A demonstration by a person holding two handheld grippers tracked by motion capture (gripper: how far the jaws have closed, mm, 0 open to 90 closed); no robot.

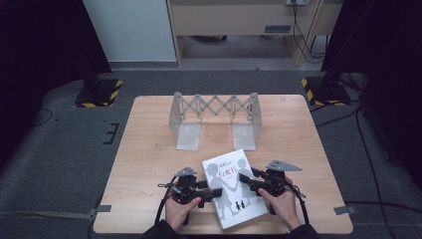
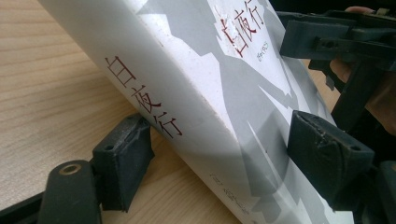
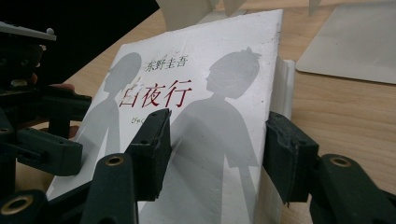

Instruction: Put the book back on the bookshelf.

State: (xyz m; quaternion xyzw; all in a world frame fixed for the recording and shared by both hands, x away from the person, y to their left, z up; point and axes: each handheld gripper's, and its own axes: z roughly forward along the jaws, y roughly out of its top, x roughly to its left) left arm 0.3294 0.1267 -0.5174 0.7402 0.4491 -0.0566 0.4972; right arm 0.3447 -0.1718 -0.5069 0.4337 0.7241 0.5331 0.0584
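High view: two hand-held grippers met at a white paperback book point(image 1: 233, 188) with grey silhouettes and red lettering, lying on the pale wooden surface point(image 1: 149, 164).

The left gripper point(image 1: 211, 194) straddled the spine edge and the right gripper point(image 1: 245, 180) the page edge, both sets of jaws apart, not pressing. A grey metal scissor-lattice book rack point(image 1: 215, 119) stood well beyond.

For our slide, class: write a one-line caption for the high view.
Two hand-held grippers, left and right, flank a white book on a wooden table before an expanding rack.
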